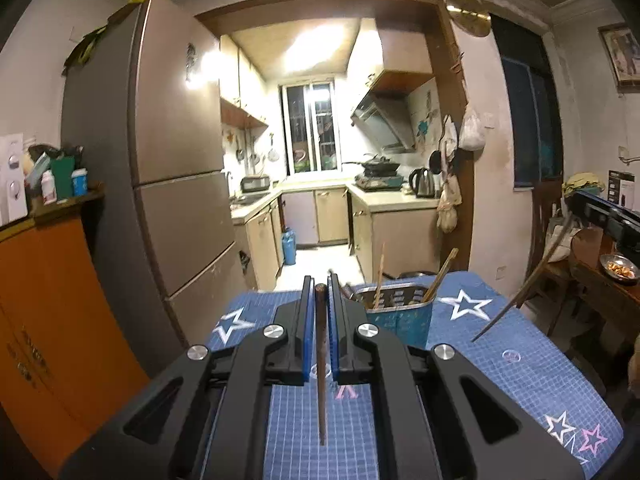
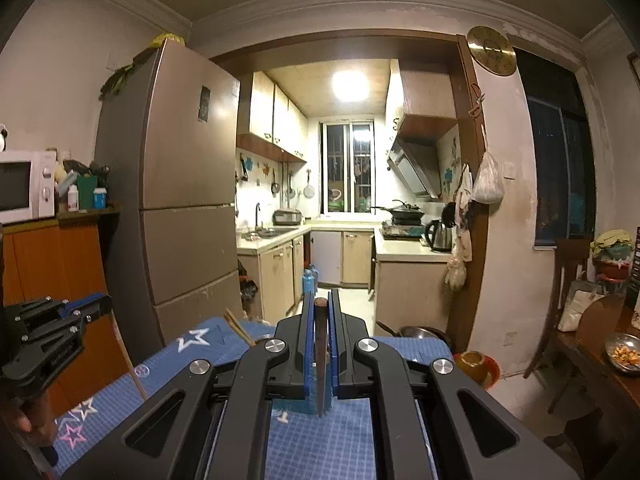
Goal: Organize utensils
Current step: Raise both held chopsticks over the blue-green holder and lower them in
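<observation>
My left gripper [image 1: 320, 280] is shut on a dark brown chopstick [image 1: 321, 360] that stands upright between its blue pads, above the blue star-patterned mat [image 1: 500, 360]. Just right of it stands a metal utensil holder [image 1: 400, 316] with several chopsticks [image 1: 440, 276] in it. My right gripper [image 2: 321, 296] is shut on a second dark chopstick [image 2: 320, 368], also upright; the holder is mostly hidden behind its fingers, with chopstick ends [image 2: 238, 328] poking out on the left. In the left wrist view the right gripper [image 1: 580, 204] sits at the right edge, its chopstick [image 1: 520, 300] slanting down.
A wooden side table [image 2: 592, 360] with a metal bowl of food [image 2: 624, 352] and a chair stand to the right. On the left are an orange cabinet [image 1: 52, 300] and a tall fridge [image 1: 176, 160]. A round pot [image 2: 476, 364] sits on the floor past the mat's far edge.
</observation>
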Demonstrator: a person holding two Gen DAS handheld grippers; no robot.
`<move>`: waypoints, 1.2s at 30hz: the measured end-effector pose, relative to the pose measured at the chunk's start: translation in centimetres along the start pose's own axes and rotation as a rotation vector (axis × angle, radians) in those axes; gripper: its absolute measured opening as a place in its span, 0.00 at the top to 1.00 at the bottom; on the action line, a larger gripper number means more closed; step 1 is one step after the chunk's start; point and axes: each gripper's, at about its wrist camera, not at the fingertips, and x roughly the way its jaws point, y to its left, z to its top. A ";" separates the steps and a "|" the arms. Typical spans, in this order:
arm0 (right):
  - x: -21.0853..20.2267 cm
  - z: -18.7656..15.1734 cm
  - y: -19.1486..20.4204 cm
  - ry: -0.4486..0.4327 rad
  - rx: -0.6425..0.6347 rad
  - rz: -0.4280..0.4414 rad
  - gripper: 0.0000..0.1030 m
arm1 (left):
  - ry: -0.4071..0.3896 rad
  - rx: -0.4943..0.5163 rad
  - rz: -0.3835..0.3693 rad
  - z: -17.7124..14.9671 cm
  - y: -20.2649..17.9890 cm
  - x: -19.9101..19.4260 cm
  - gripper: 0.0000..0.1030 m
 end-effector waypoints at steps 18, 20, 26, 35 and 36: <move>6.0 4.8 -0.3 -0.065 0.056 0.004 0.92 | -0.154 -0.006 -0.186 7.9 -3.8 5.1 0.95; 7.1 4.9 -0.6 -0.060 0.062 -0.006 0.92 | -0.171 -0.011 -0.190 8.1 -4.0 6.1 0.95; 9.9 5.2 -1.2 -0.057 0.110 -0.005 0.92 | -0.230 -0.035 -0.216 8.6 -4.4 7.7 0.95; 13.3 4.7 -1.7 -0.042 0.152 -0.019 0.92 | -0.315 -0.060 -0.208 9.2 -4.3 10.1 0.95; 13.5 4.6 -1.7 -0.041 0.153 -0.020 0.92 | -0.318 -0.057 -0.204 9.1 -4.3 10.5 0.95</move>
